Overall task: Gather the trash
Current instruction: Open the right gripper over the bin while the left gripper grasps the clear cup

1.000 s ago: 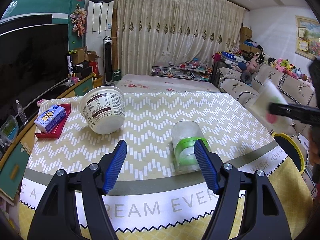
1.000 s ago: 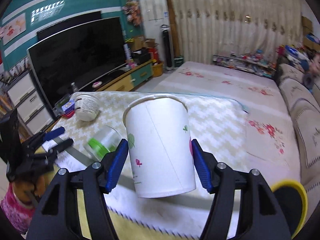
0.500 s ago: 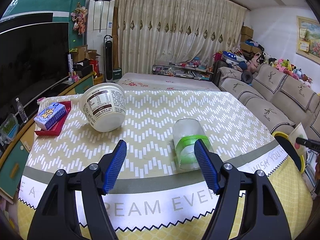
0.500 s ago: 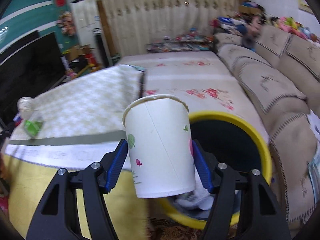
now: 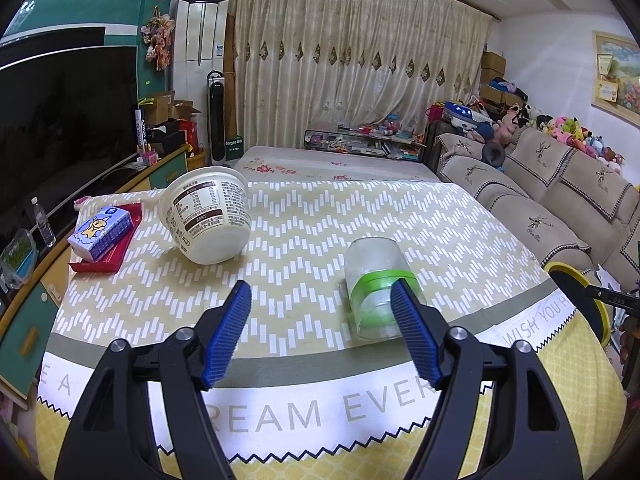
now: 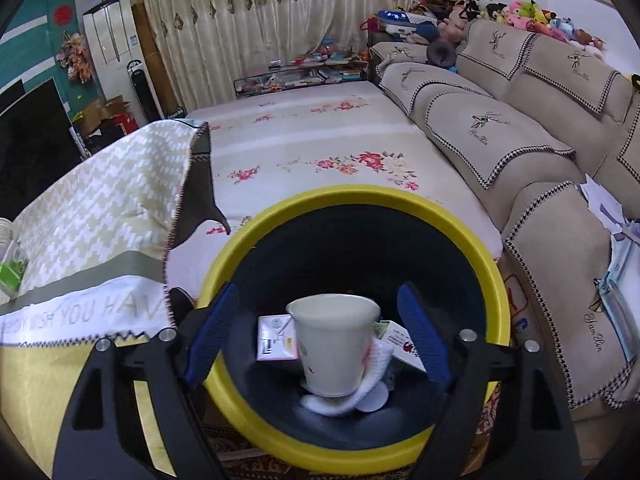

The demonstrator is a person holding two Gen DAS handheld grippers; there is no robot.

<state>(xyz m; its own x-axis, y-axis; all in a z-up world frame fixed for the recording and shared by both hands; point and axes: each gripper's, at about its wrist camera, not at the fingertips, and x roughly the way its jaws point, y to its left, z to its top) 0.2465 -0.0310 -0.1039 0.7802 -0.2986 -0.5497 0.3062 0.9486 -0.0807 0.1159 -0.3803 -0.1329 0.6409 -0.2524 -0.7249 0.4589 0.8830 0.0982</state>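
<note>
My right gripper hangs over the yellow-rimmed bin with its jaws opening. The white paper cup is upright inside the bin, below the fingers and clear of both pads. My left gripper hovers low over the table, its jaws opening with nothing between them. A clear plastic cup with a green band lies on its side just beyond the right finger. Further back to the left, a white noodle bowl rests tilted.
A small carton and a white tissue lie in the bin. A blue tissue pack sits on a red tray at the table's left. The bin stands off the table's right corner, beside a sofa.
My right gripper swung from over the table to above the bin, tipped downward and let go of the paper cup, which dropped in. The left gripper stayed put, its jaws slightly wider.
</note>
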